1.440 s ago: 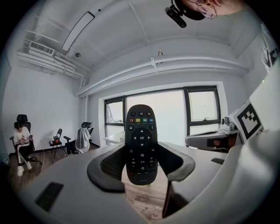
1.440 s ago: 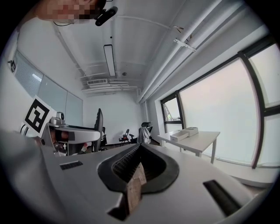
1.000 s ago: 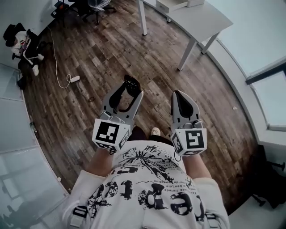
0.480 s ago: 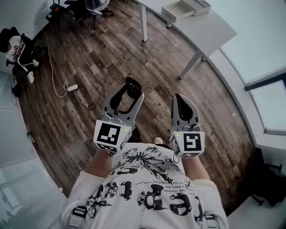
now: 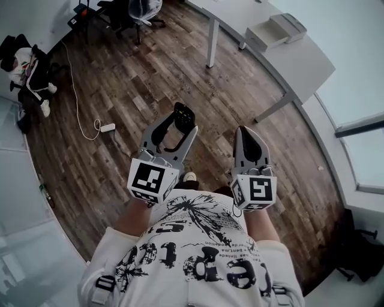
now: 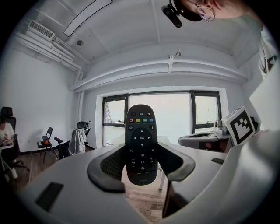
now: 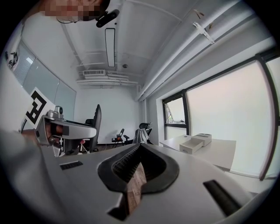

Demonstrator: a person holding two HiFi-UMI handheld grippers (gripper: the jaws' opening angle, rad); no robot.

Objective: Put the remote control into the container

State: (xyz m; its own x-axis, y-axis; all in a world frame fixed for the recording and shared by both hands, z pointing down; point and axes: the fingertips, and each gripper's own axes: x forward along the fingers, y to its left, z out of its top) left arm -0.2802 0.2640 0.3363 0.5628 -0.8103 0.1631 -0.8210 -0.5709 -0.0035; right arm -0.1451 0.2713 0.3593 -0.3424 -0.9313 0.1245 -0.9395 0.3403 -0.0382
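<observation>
While the person stands over a wooden floor (image 5: 132,78), the left gripper (image 5: 175,124) pinches a remote control (image 6: 140,140) by its lower half. The remote is slim and black with rounded ends, a row of coloured buttons near its top and a round OK pad below them. The right gripper (image 5: 246,135) has its jaws pressed together on nothing. An open white box (image 5: 268,36) sits on the table (image 5: 303,60), well apart.

Setting: office. Long white counter (image 5: 300,60) on thin legs over a wood-plank floor (image 5: 150,72); swivel chairs (image 5: 143,9) stand beyond its far end, and a wide window (image 6: 175,118) runs alongside it. Power strip (image 5: 107,128) with trailing cable lies on the floor well left of the counter; strip light (image 7: 110,41) and exposed pipes (image 6: 170,65) overhead.
</observation>
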